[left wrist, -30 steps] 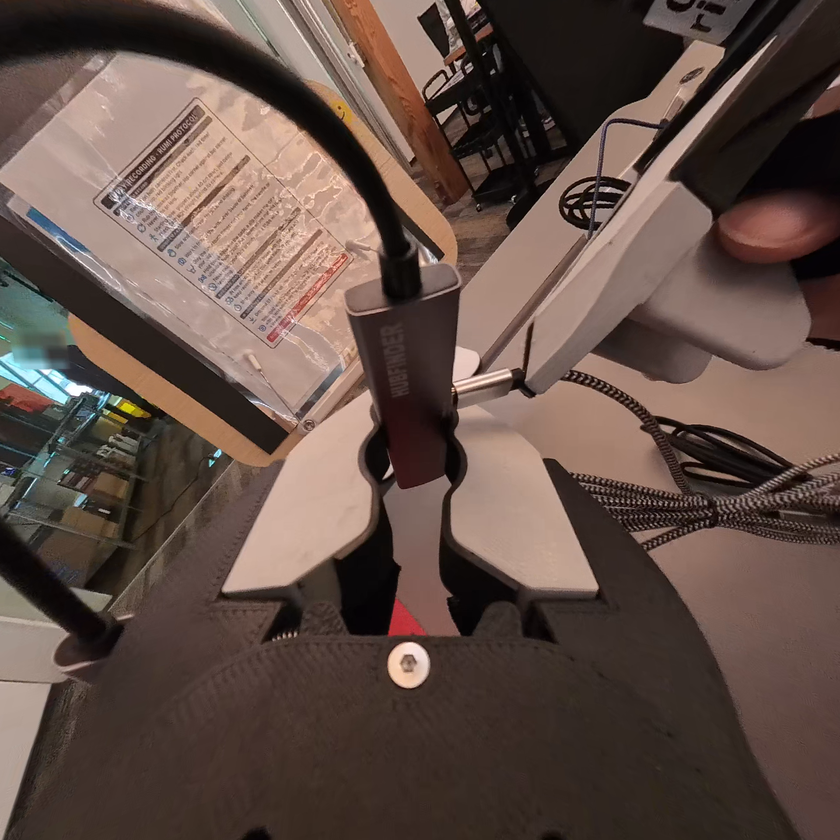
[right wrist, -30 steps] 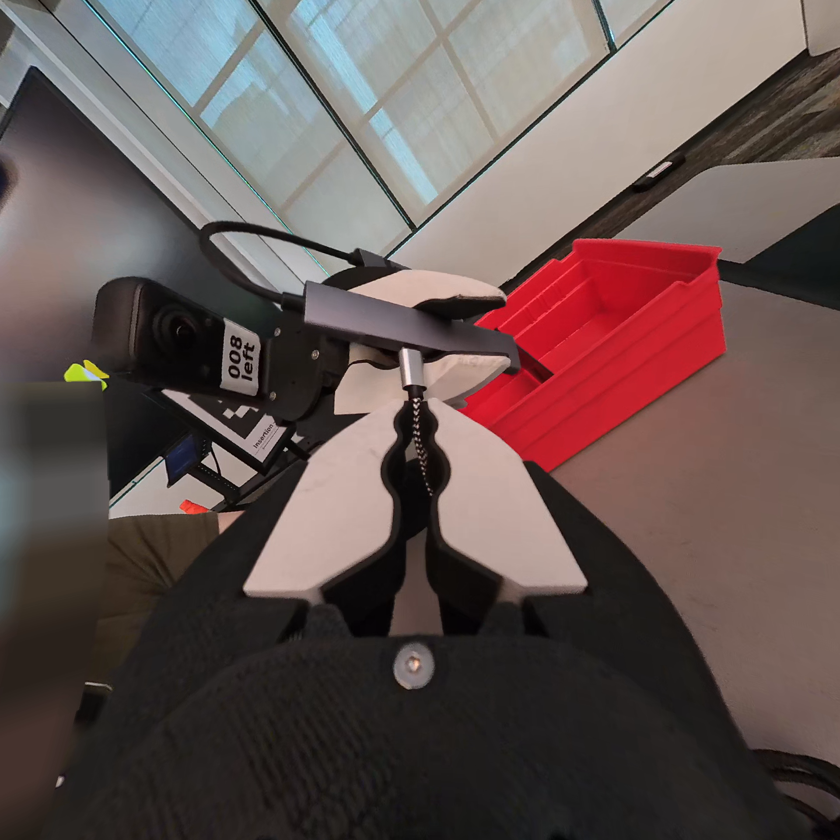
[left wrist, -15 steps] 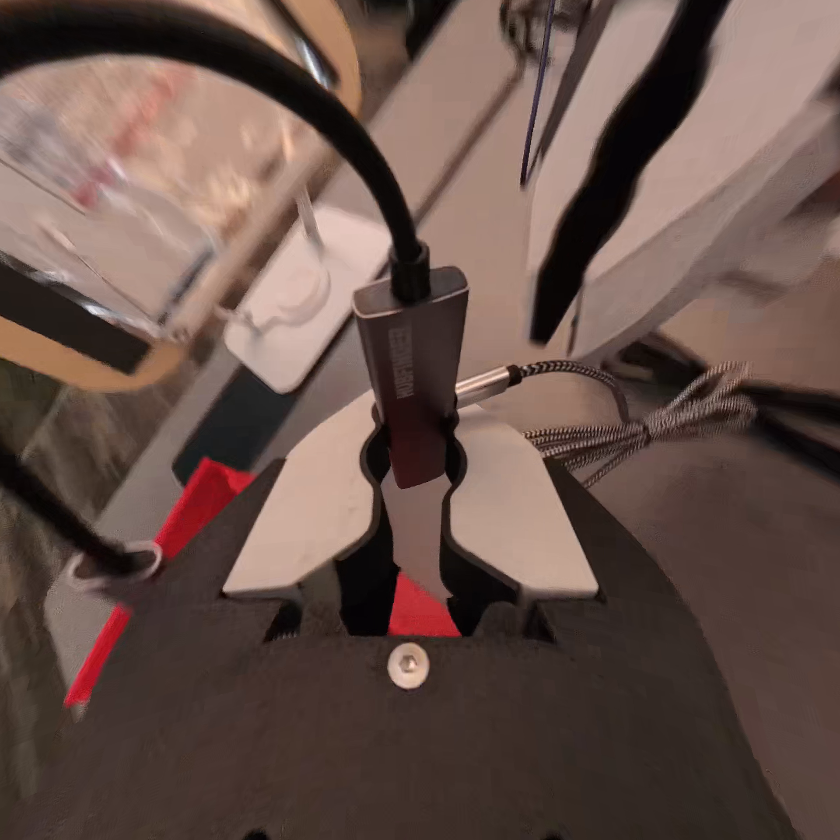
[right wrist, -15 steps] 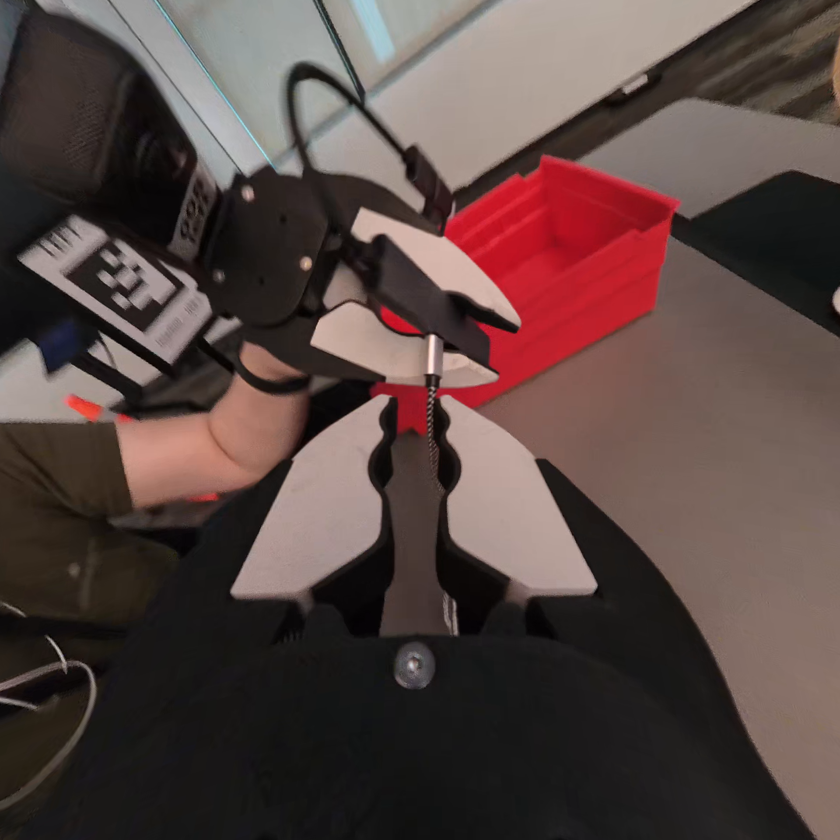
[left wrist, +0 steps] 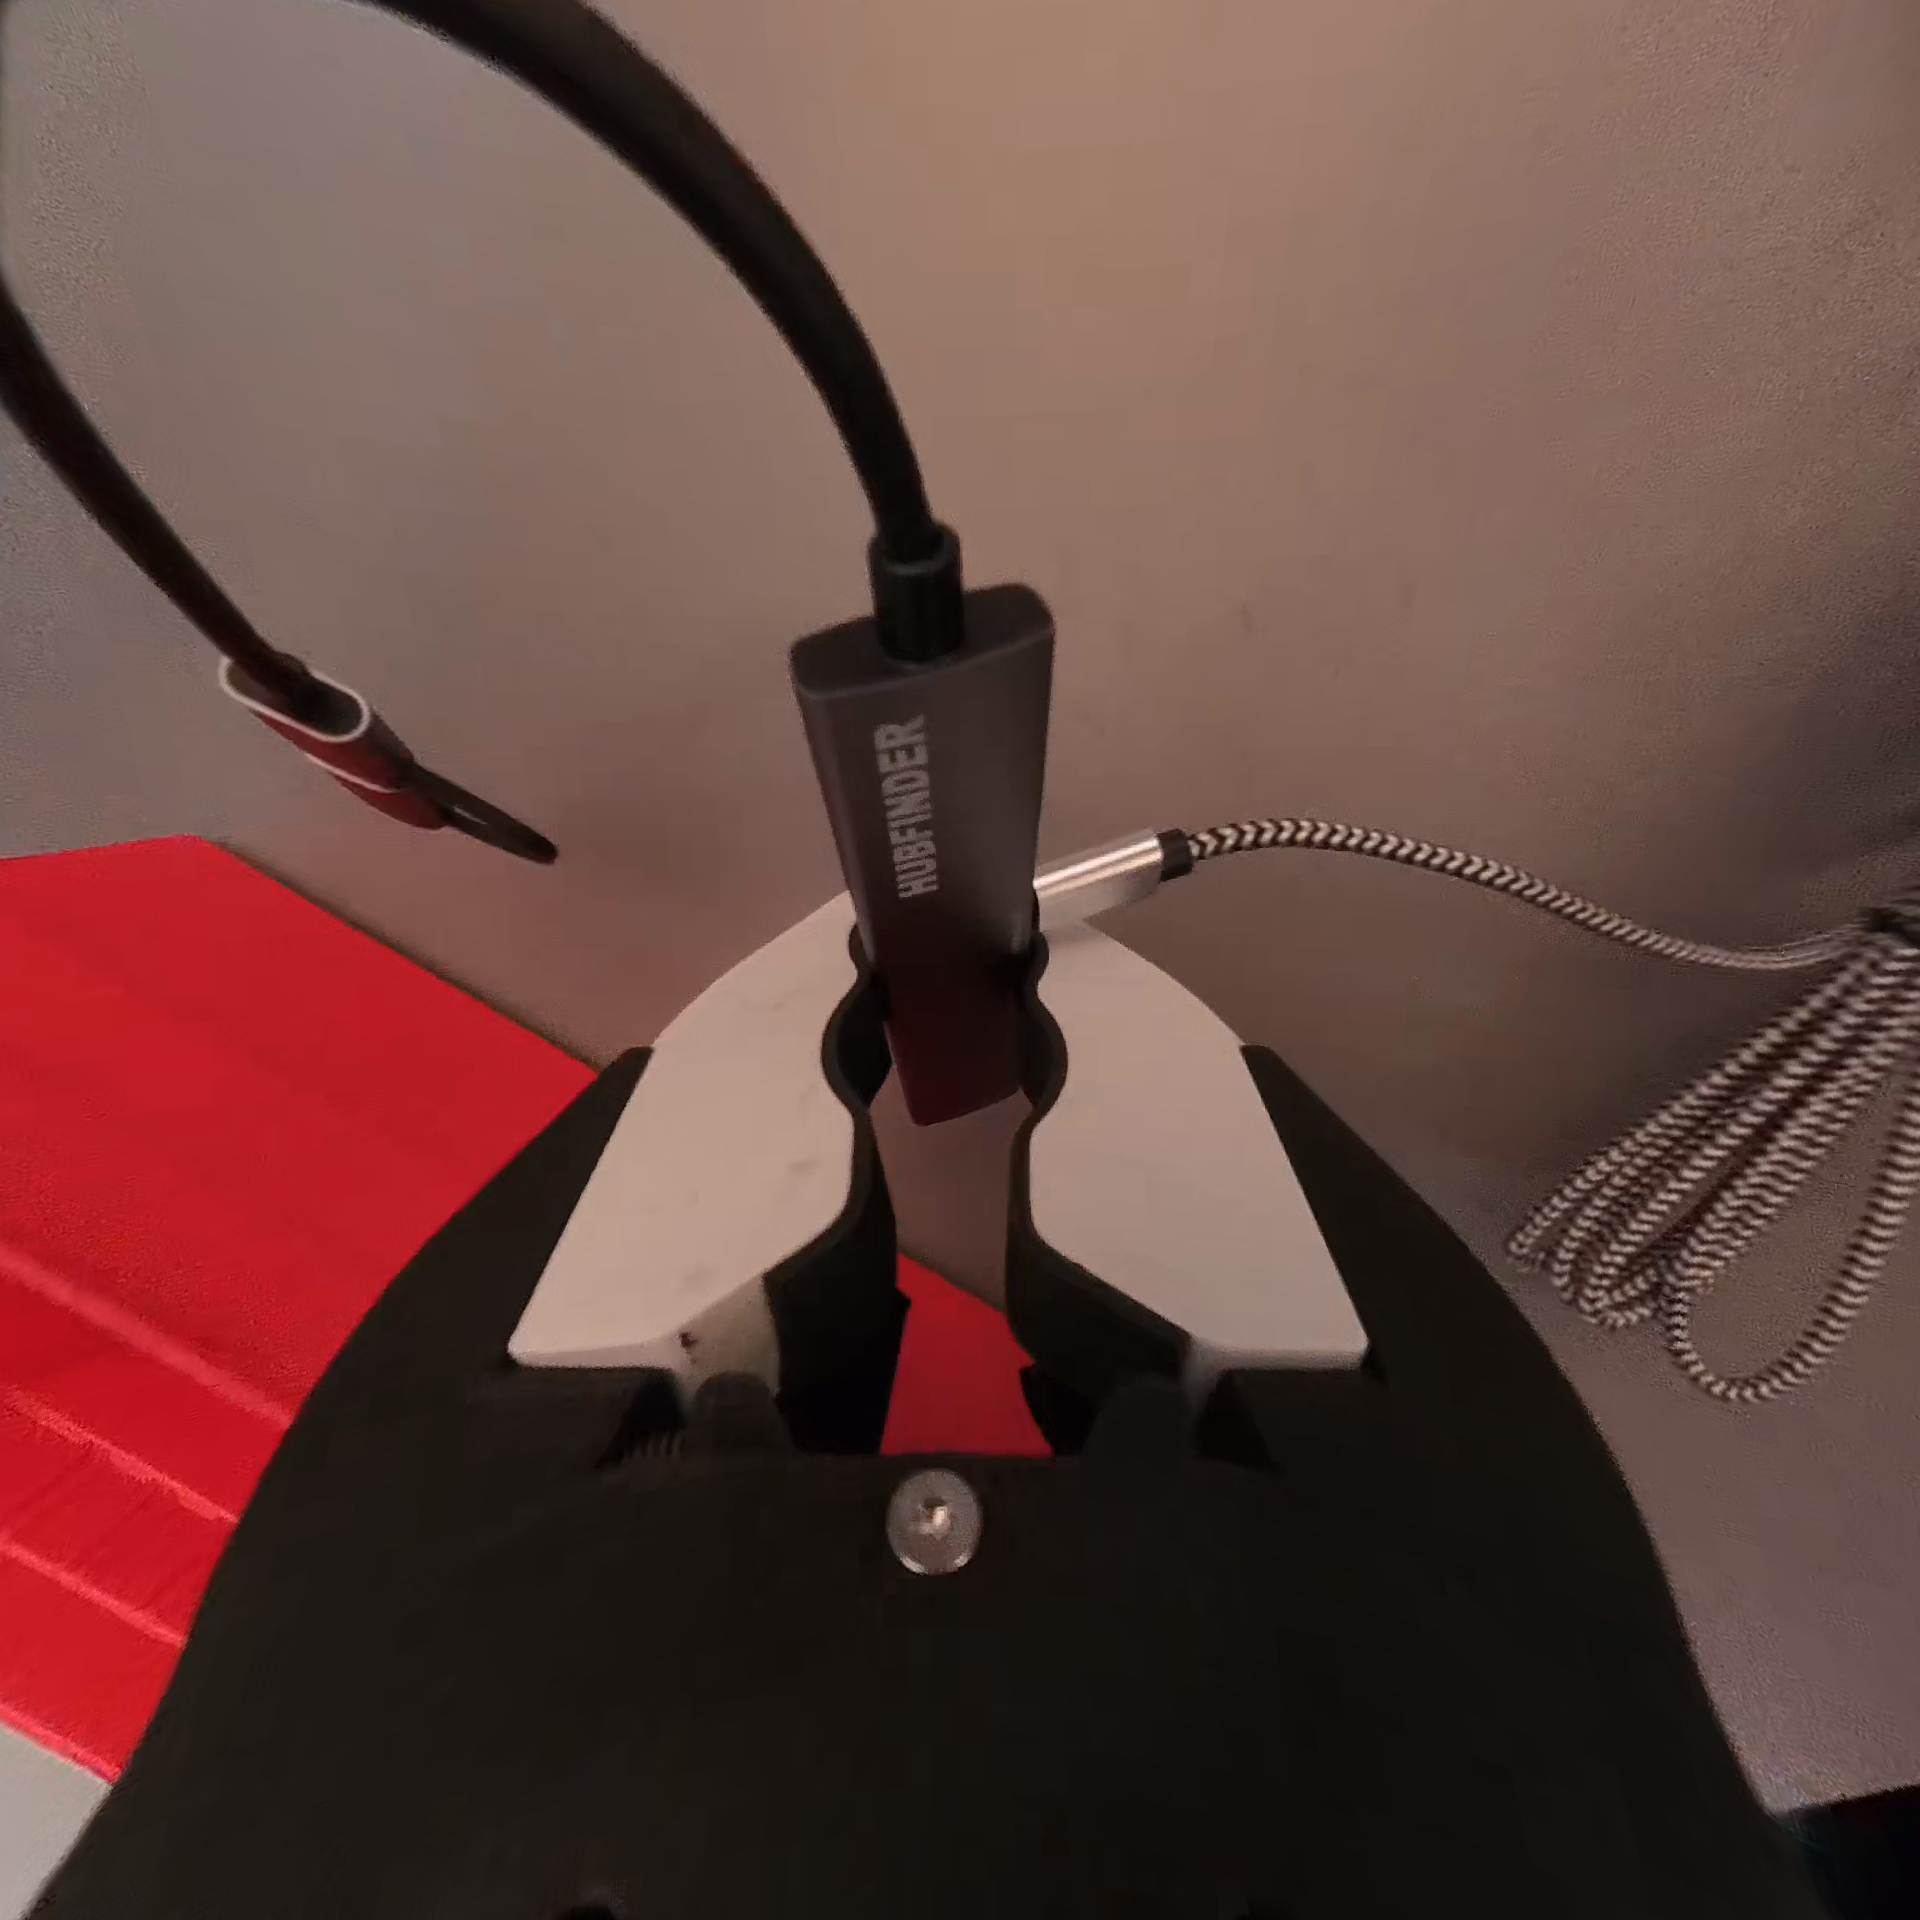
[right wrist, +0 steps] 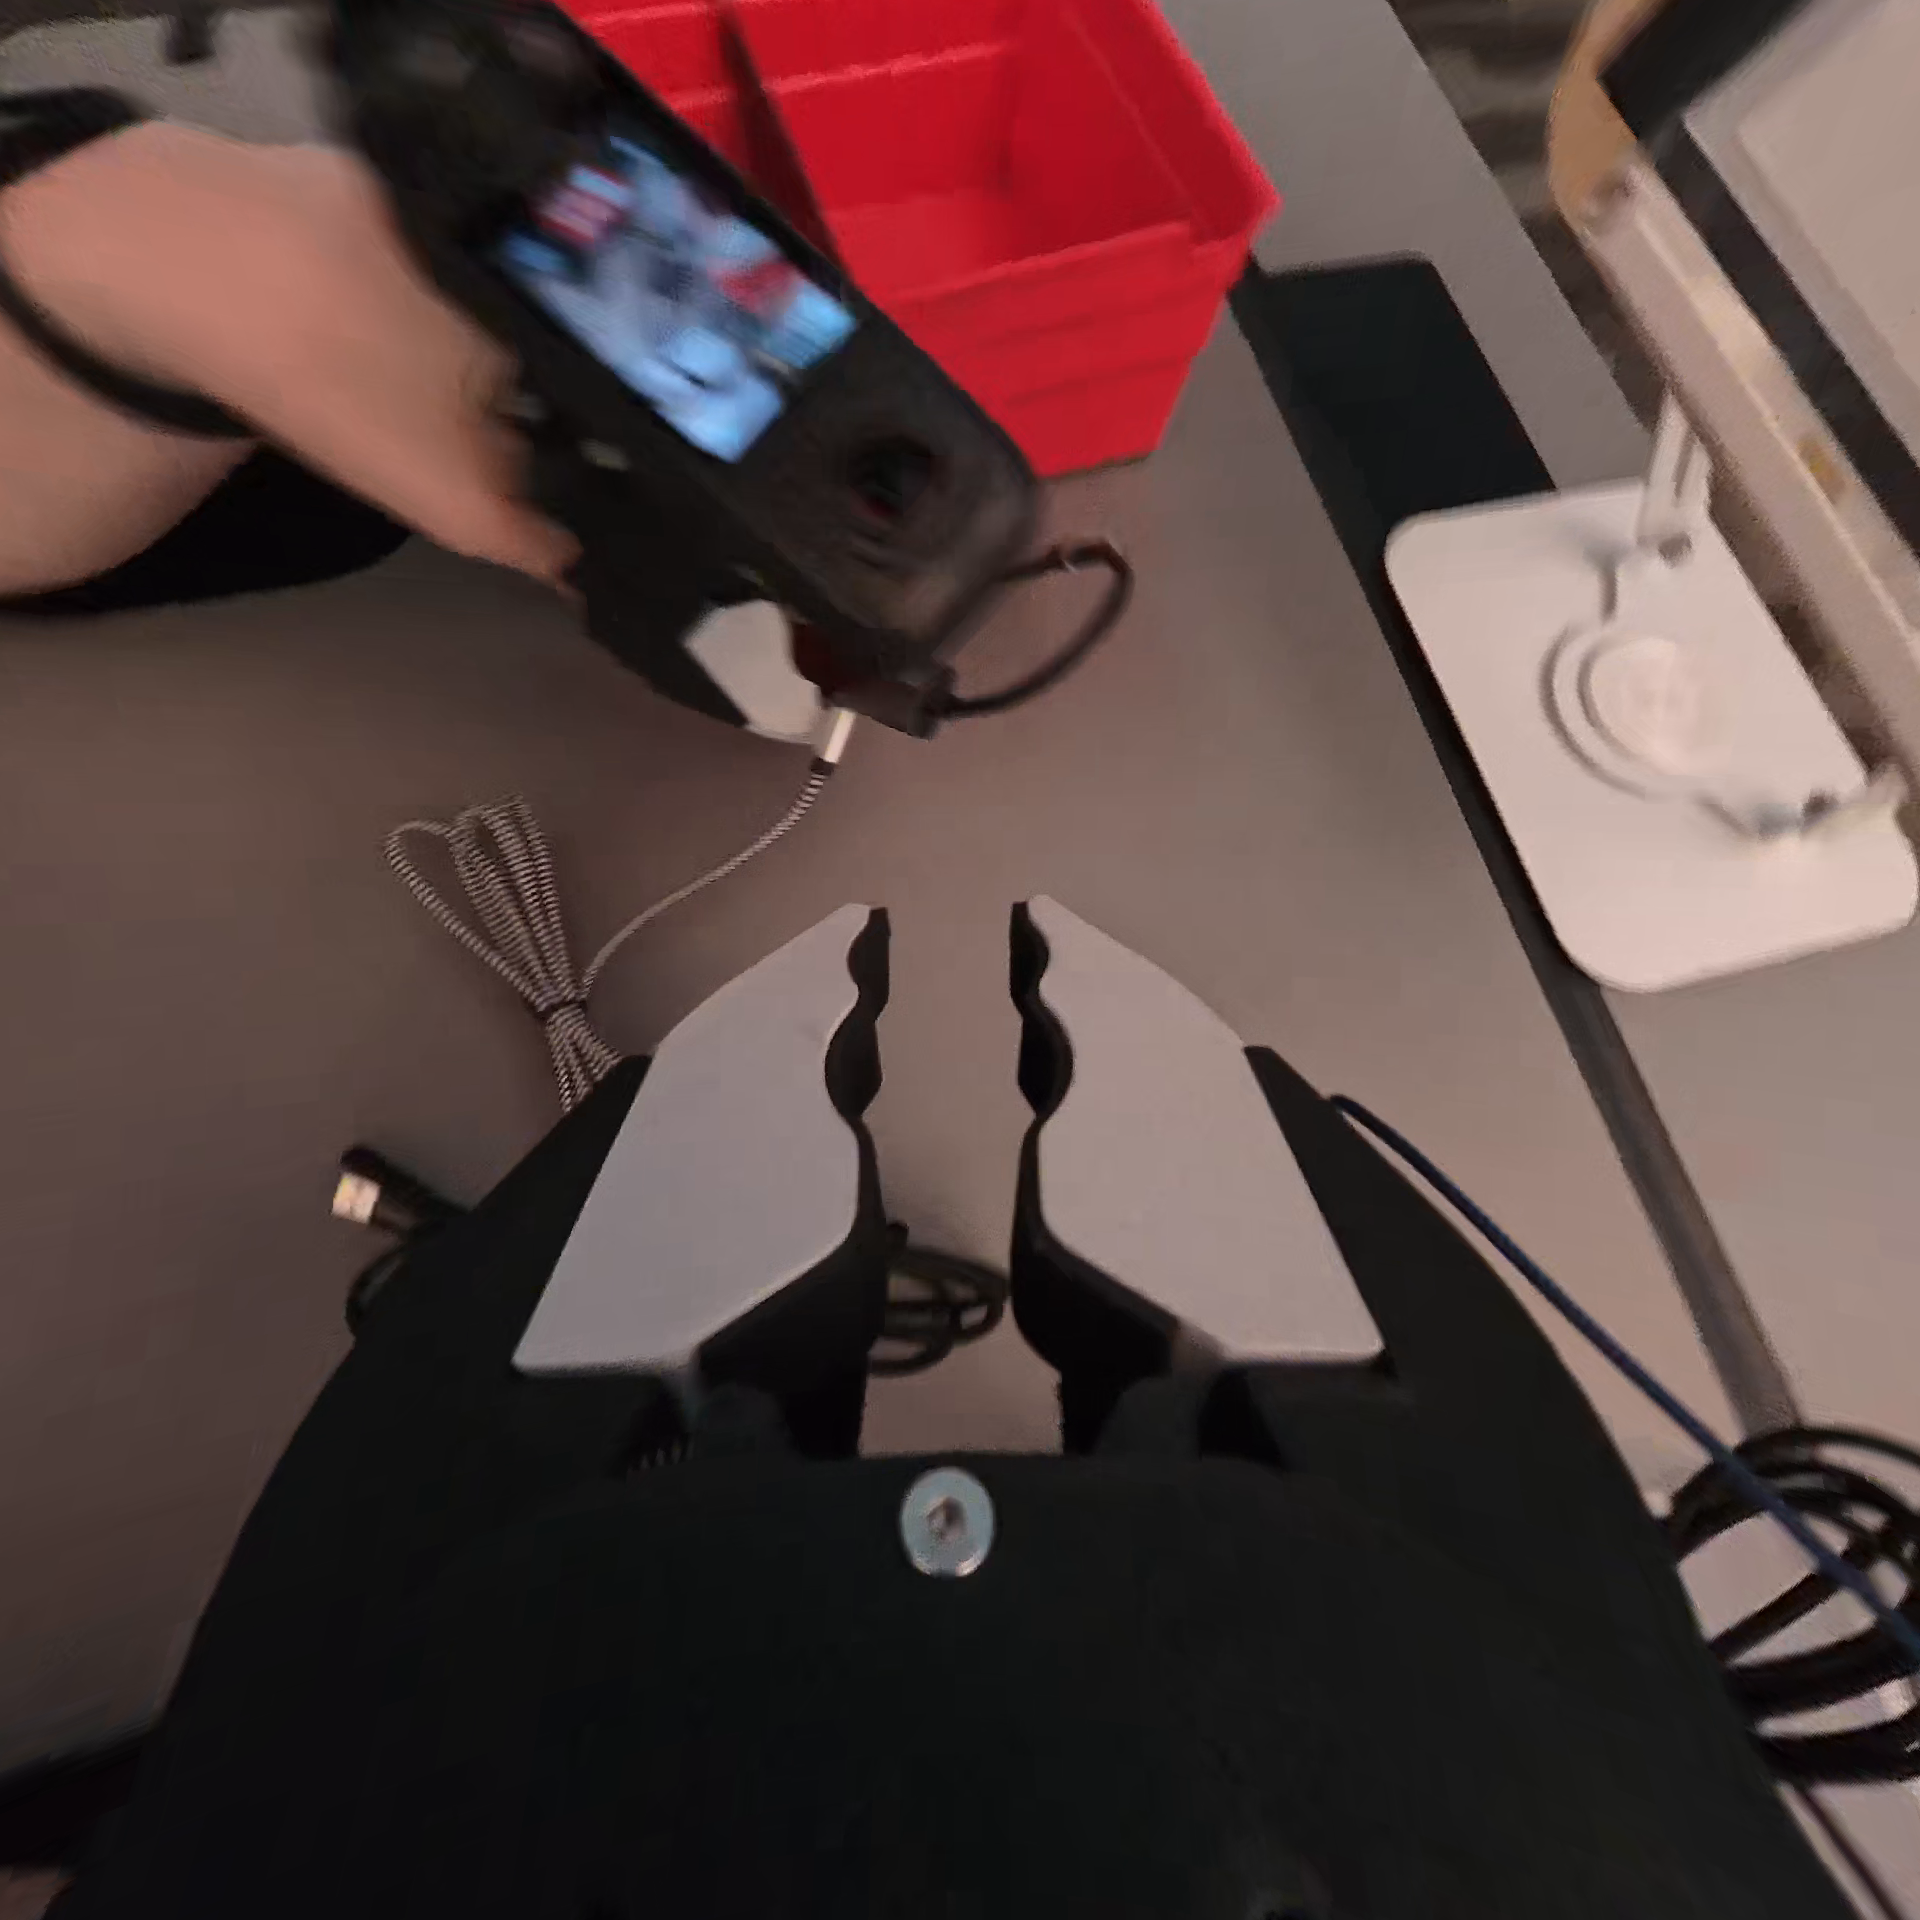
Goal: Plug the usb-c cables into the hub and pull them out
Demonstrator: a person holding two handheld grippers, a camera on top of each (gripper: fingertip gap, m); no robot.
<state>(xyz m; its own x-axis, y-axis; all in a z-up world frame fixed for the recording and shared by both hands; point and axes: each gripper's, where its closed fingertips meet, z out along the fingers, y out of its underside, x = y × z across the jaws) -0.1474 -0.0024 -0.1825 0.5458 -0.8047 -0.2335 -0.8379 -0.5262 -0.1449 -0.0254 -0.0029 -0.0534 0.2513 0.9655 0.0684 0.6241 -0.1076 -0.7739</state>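
My left gripper [left wrist: 943,935] is shut on the dark grey hub [left wrist: 930,821], which stands upright between the fingers just above the grey table. The hub's own black lead [left wrist: 727,260] arcs up and over to its plug [left wrist: 364,758] at the left. A braided black-and-white usb-c cable [left wrist: 1403,862] is plugged into the hub's right side by its silver plug [left wrist: 1101,868]; its bundle [right wrist: 520,914] lies on the table. My right gripper [right wrist: 948,920] is open and empty, pulled back from the left gripper [right wrist: 790,675], which shows farther off in the right wrist view with the cable [right wrist: 727,873] still in it.
A red bin [right wrist: 1039,208] stands at the back of the table and shows below the left gripper [left wrist: 208,1143]. A white stand base [right wrist: 1642,748] sits at the right edge. Black cable coils [right wrist: 1818,1621] and a loose plug [right wrist: 358,1200] lie near my right gripper. The tips of one gripper are about 20 centimeters away from the tips of the other.
My right gripper has let go of the braided cable, opened and drawn back. My left gripper has tipped down towards the table with the hub, the cable still plugged in.
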